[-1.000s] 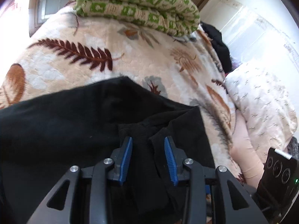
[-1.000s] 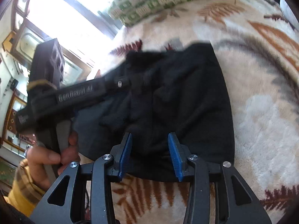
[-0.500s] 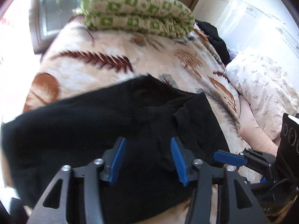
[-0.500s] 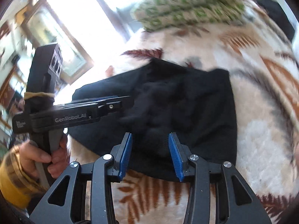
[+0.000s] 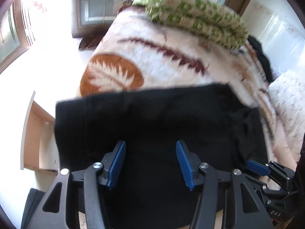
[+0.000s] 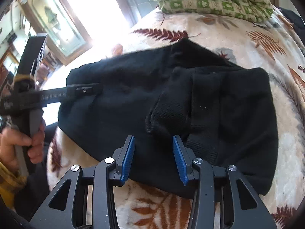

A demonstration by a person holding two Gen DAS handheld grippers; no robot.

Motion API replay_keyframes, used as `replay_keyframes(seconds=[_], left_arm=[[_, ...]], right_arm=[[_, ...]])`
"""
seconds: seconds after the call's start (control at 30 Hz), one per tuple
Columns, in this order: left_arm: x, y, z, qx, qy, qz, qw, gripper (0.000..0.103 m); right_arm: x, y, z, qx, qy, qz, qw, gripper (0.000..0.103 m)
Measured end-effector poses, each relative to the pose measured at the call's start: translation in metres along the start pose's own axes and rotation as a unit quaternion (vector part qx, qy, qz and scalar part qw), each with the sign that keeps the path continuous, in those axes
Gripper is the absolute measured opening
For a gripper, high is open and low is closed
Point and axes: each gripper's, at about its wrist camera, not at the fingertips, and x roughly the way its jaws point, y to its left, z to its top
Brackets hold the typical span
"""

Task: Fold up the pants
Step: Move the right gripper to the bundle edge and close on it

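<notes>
The black pants (image 6: 209, 105) lie folded over on the leaf-print blanket (image 6: 219, 28), with the ribbed cuffs (image 6: 167, 110) resting on top near the middle. My right gripper (image 6: 153, 159) is open and empty, just above the near edge of the pants. My left gripper (image 5: 150, 164) is open and empty over the left part of the pants (image 5: 152, 118); it also shows in the right wrist view (image 6: 83, 91) at the pants' left end. The right gripper's fingertips (image 5: 255, 167) show at the lower right of the left wrist view.
A green checkered folded quilt (image 6: 211, 0) lies at the far end of the bed. A white patterned pillow (image 5: 289, 103) sits at the right. An open cardboard box (image 5: 38, 137) stands on the floor beside the bed's left edge. A window (image 6: 63, 22) is behind.
My left gripper let go of the pants fabric, opened wide and drew back to the left end. My right gripper pulled back slightly. The cuffs now rest on the pants.
</notes>
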Motion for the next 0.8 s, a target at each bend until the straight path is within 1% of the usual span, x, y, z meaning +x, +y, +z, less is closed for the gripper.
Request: replay_keyframes(seconds=[0.03, 0.1, 0.17, 0.23, 0.27, 0.37, 0.43, 0.47, 0.5, 0.57, 0.67, 0.73, 0.8], left_arm=[[-0.006, 0.002, 0.004, -0.004, -0.013, 0.005, 0.9999, 0.057], [-0.014, 0.011, 0.011, -0.021, -0.026, 0.022, 0.9992, 0.058], [-0.011, 0.026, 0.016, -0.050, -0.017, 0.035, 0.9980, 0.058], [-0.003, 0.038, 0.018, -0.075, -0.001, 0.028, 0.9968, 0.056], [0.001, 0.040, 0.019, -0.076, 0.001, 0.028, 0.9967, 0.056], [0.012, 0.034, 0.021, -0.045, 0.000, 0.056, 0.9974, 0.055], [0.022, 0.030, 0.024, -0.021, -0.003, 0.089, 0.9958, 0.059], [0.025, 0.035, 0.025, -0.023, 0.004, 0.091, 0.9956, 0.061], [0.031, 0.041, 0.026, -0.037, 0.010, 0.083, 0.9958, 0.064], [0.031, 0.050, 0.028, -0.063, 0.009, 0.064, 0.9960, 0.064], [0.028, 0.047, 0.029, -0.049, 0.005, 0.064, 0.9967, 0.064], [0.017, 0.053, 0.030, -0.066, -0.005, 0.042, 0.9969, 0.064], [0.001, 0.064, 0.030, -0.087, -0.015, 0.022, 0.9958, 0.063]], right_arm=[[-0.005, 0.003, 0.005, -0.001, -0.011, 0.004, 1.000, 0.041], [-0.010, 0.016, 0.024, -0.015, -0.030, 0.016, 0.999, 0.041], [-0.003, 0.029, 0.042, -0.039, -0.034, 0.014, 0.999, 0.041], [0.017, 0.040, 0.062, -0.056, -0.031, 0.009, 0.998, 0.041], [0.030, 0.042, 0.072, -0.058, -0.026, 0.007, 0.998, 0.041], [0.064, 0.046, 0.087, -0.064, -0.006, -0.014, 0.998, 0.041], [0.087, 0.046, 0.093, -0.076, 0.011, -0.037, 0.996, 0.041], [0.099, 0.044, 0.095, -0.078, 0.026, -0.045, 0.996, 0.041], [0.104, 0.041, 0.095, -0.075, 0.029, -0.046, 0.996, 0.041], [0.107, 0.040, 0.099, -0.069, 0.028, -0.046, 0.996, 0.042], [0.105, 0.042, 0.100, -0.079, 0.036, -0.050, 0.995, 0.042], [0.092, 0.048, 0.099, -0.085, 0.023, -0.055, 0.995, 0.042], [0.074, 0.059, 0.089, -0.096, 0.002, -0.035, 0.995, 0.042]])
